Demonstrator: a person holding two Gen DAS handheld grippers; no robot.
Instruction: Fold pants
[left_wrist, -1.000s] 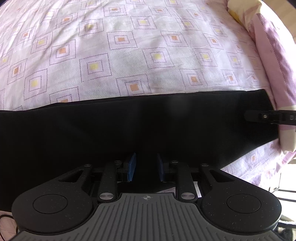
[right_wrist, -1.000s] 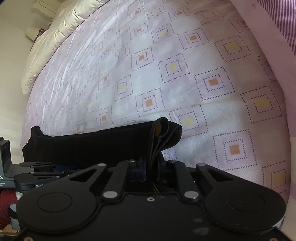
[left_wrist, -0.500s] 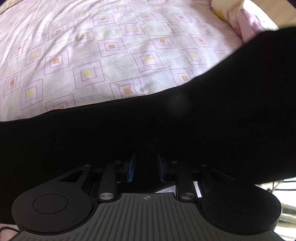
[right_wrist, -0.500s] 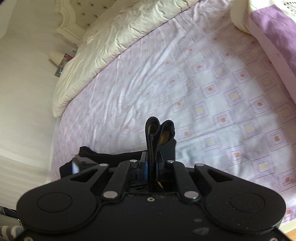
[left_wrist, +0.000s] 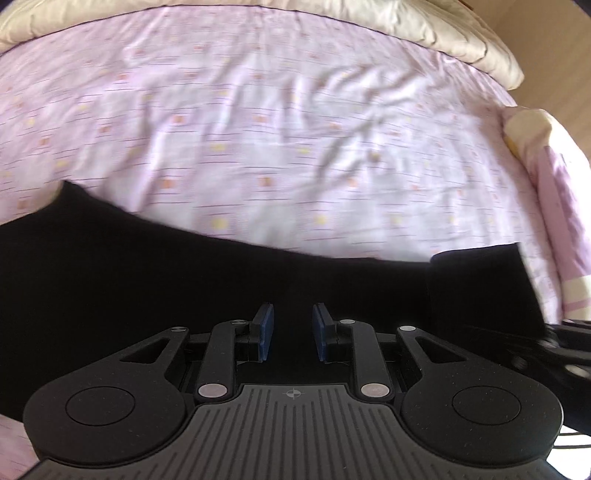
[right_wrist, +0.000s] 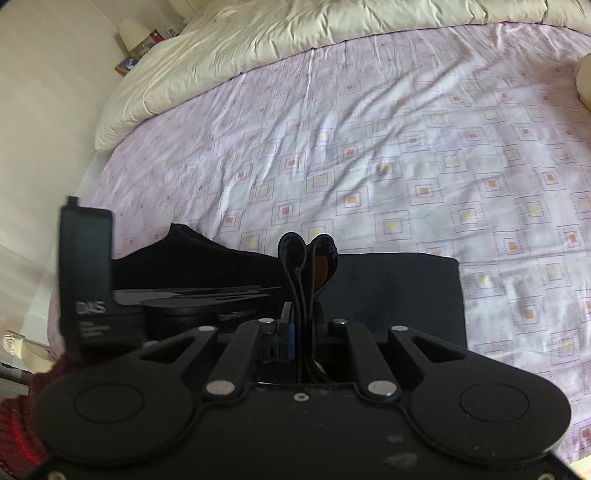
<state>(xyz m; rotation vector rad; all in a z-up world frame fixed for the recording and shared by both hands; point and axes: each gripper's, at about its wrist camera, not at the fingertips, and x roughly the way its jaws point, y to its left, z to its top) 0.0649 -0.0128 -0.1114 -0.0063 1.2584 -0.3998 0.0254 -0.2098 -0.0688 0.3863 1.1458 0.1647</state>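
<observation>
The black pants (left_wrist: 147, 295) lie across the near part of the bed, and both grippers hold them along the near edge. My left gripper (left_wrist: 293, 325) has its blue pads a little apart with dark cloth bunched between them, gripping it. My right gripper (right_wrist: 303, 325) is shut on a thick folded edge of the pants (right_wrist: 388, 291), which loops up above its fingertips (right_wrist: 286, 321). The left tool's black body (right_wrist: 88, 277) shows at the left of the right wrist view. Part of the right tool (left_wrist: 535, 347) shows at the right edge of the left wrist view.
A pink sheet (left_wrist: 295, 147) with small squares covers the bed. A cream duvet (right_wrist: 258, 48) is bunched along the far side. A pillow (left_wrist: 546, 155) lies at the right edge. A lamp (right_wrist: 133, 31) stands on a nightstand beyond the bed. A red sleeve (right_wrist: 18, 417) shows low left.
Both grippers have risen and swept across the bed with the pants in their grip. The far duvet has come into view, and the cloth now lies lower in both views.
</observation>
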